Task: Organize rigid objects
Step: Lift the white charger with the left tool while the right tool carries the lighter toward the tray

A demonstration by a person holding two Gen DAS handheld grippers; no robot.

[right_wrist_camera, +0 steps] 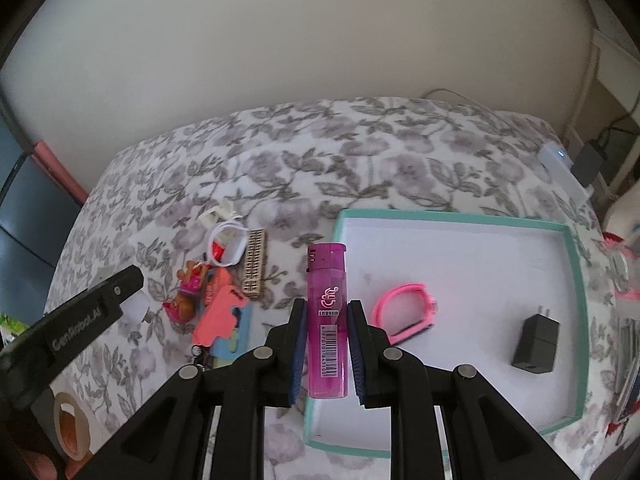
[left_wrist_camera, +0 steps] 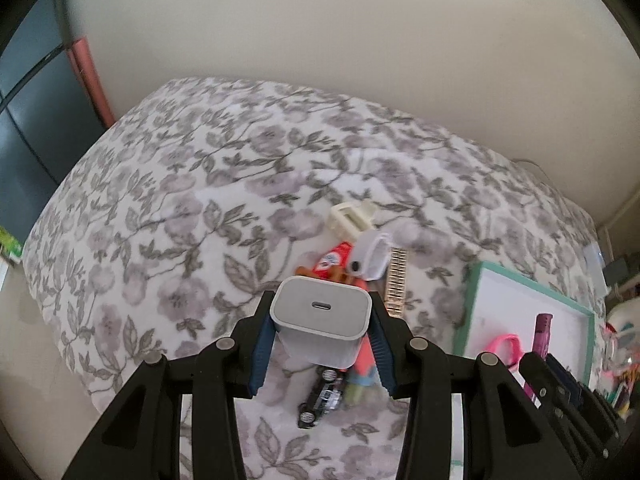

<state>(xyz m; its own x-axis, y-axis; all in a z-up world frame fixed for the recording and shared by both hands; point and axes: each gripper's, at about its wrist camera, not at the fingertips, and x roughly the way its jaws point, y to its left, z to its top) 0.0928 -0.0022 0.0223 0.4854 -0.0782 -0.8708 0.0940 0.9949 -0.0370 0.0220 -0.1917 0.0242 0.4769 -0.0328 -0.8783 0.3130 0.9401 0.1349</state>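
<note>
We hold the white charger [left_wrist_camera: 320, 320] clamped in the left gripper [left_wrist_camera: 320, 332] above the clutter on the bed [left_wrist_camera: 160, 208]. The right gripper [right_wrist_camera: 325, 332], jaws closed on the purple lighter [right_wrist_camera: 327, 320], hangs over the teal tray [right_wrist_camera: 576, 280]; both look bound for sorting there.

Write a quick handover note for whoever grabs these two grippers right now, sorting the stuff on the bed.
Left gripper: shut on the white charger, held above the pile.
Right gripper: shut on the purple lighter, over the tray's near-left edge.
Done: pink bracelet and black charger lie in the teal-rimmed tray.
Left: place both held items, then the toy car, figurine, white ring and the rest.
</note>
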